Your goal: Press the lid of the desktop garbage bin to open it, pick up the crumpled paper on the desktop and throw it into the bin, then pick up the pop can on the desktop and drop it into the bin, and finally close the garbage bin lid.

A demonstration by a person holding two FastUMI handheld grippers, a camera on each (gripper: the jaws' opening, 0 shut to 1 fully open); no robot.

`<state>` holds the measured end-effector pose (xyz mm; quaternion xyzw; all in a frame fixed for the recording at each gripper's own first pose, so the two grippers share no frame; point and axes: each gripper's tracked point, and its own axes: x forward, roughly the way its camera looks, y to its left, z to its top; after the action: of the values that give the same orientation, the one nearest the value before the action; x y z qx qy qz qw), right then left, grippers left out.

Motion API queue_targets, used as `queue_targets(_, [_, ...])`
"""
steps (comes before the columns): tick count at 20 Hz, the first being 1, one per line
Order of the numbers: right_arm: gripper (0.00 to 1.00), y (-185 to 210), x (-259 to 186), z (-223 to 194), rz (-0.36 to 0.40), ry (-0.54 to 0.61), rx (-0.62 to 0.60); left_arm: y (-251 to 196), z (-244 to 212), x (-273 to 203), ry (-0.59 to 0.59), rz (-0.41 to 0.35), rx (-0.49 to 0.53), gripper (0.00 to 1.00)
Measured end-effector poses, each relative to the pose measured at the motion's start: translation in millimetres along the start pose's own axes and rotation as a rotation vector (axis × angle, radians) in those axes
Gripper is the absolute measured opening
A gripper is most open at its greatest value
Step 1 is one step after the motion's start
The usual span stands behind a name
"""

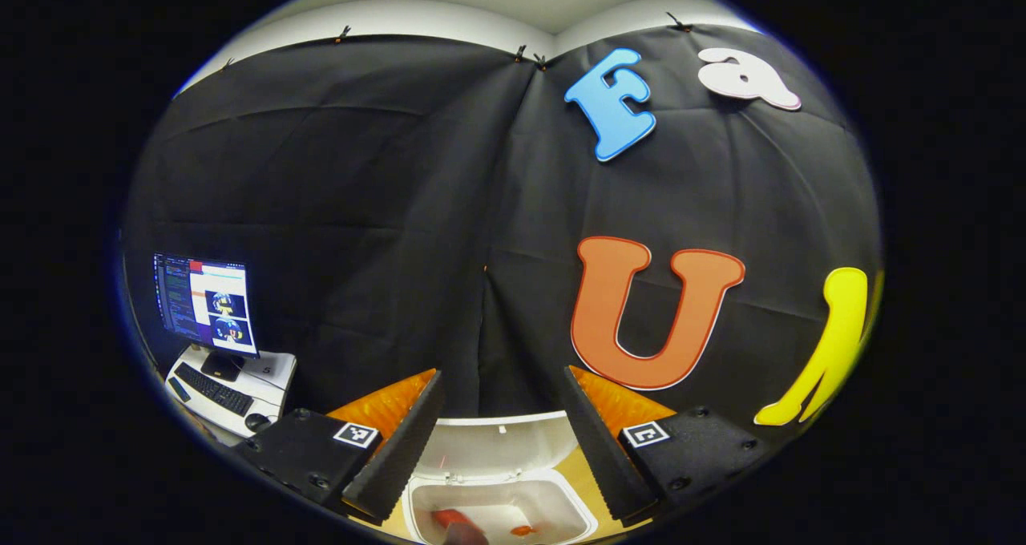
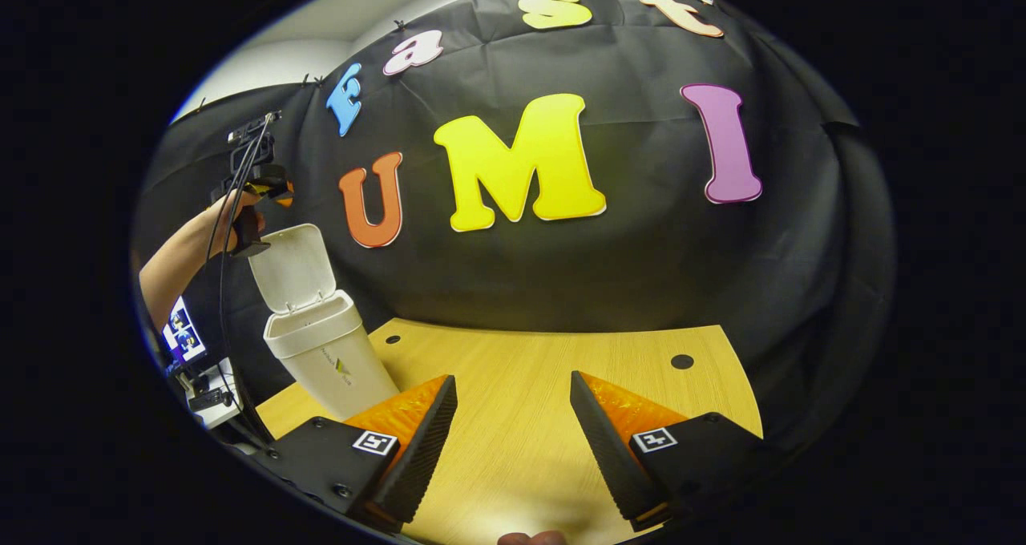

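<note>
Since the bin stands open and something red-orange lies at its bottom, the lid is the thing to watch now.
Bin: the garbage bin [image 2: 329,361] sits at the table's [image 2: 561,385] left edge, mouth up; seen from the left gripper view, its open mouth [image 1: 501,513] gapes straight below the fingers.
Lid: the lid [image 2: 293,268] stands upright behind the mouth, hinged at the back, long side running up toward the cloth wall.
Can: a red-orange shape [image 1: 451,518] rests inside the bin, likely the pop can; too little shows to be sure. The paper I can't make out.
Left gripper: the left gripper [image 1: 501,449] hovers right over the bin, fingers spread wide, gripping nothing; from across the table a hand [image 2: 228,223] holds it just behind the lid's top.
Right gripper: the right gripper [image 2: 513,441] hangs well right of the bin over bare table, fingers spread, empty.
Nearer: the left, by far.
Coming move: my guess, tip the lid forward and down onto the mouth.
</note>
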<state>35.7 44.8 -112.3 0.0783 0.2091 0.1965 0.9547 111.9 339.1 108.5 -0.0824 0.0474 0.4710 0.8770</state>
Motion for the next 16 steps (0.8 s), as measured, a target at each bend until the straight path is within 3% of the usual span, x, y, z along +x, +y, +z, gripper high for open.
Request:
queue_targets(4, [0.91, -4.4, 4.2, 2.4, -0.023, 0.002, 0.008, 7.4, -10.5, 25.5, 0.065, 0.080, 0.003, 0.95])
queue_targets(10, [0.90, -5.3, 5.1, -0.4, -0.035, 0.014, 0.013, 5.9, -40.9, 29.3, 0.166, 0.133, 0.032, 0.95])
queue_targets(16, [0.90, -12.2, -3.5, -16.2, -0.021, 0.034, 0.022, -4.1, -62.0, -8.3, 0.204, 0.102, -0.015, 0.94])
